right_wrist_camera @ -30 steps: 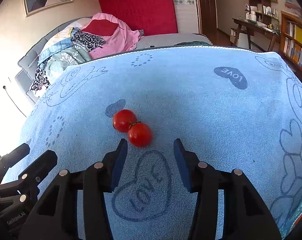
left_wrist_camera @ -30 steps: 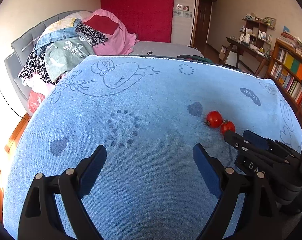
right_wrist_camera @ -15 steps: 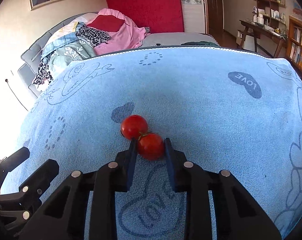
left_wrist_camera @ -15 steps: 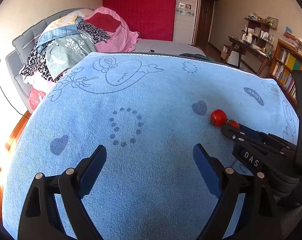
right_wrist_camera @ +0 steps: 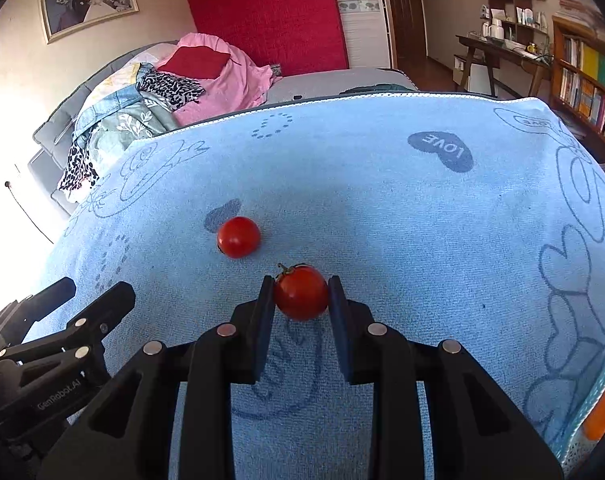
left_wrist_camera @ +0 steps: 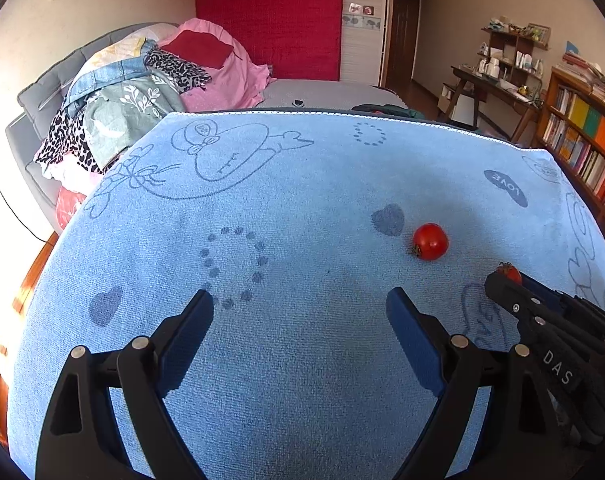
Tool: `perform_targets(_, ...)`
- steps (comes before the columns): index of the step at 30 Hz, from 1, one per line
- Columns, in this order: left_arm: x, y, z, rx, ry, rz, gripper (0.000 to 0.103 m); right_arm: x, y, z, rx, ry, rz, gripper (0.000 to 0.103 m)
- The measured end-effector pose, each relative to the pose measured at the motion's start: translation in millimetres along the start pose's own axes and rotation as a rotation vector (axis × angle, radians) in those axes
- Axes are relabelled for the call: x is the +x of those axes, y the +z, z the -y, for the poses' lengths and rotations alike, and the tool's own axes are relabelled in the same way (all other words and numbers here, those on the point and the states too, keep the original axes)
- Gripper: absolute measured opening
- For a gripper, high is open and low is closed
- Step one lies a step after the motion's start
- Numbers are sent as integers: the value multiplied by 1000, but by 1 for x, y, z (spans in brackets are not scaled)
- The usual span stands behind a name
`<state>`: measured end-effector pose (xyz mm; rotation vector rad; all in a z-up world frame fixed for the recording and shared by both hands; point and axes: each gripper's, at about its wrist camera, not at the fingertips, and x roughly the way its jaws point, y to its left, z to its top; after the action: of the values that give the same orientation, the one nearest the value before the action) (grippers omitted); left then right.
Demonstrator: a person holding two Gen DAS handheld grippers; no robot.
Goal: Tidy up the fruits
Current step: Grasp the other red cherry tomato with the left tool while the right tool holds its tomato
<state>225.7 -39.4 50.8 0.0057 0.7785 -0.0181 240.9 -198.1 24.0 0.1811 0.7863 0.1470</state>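
Gripping hazard comes first: the left claw hangs wide open and empty above the light blue printed towel surface. The loose round red tomato lies at its 1 o'clock, well apart, and may roll if nudged. The right claw is closed on a second round red tomato with green stalk, seated at 12 o'clock between the tips; excess squeeze could split it, a shallow tip hold could drop it.
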Motion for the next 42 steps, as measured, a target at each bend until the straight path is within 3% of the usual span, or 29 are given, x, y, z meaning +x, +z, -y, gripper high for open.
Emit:
perform_targets(7, 13, 16, 29, 59, -71, 14, 84, -23, -7, 4, 22, 18, 30, 28)
perform_targets(16, 37, 28, 57, 97, -165, -12, 72, -42, -8, 10, 46, 32, 61, 28)
perform_targets(28, 56, 35, 68, 100, -201, -66, 55, -41, -10, 14, 67, 31, 58, 28)
perform_targets(32, 62, 33, 74, 113, -209, -80, 45, -41, -11, 15, 69, 28, 57, 28)
perform_targets(36, 60, 32, 71, 104, -255, -73, 29, -43, -10, 15, 70, 28, 62, 28)
perform_targets(42, 47, 28, 69, 103, -266, -55, 28, -55, -11, 13, 68, 30, 80, 28)
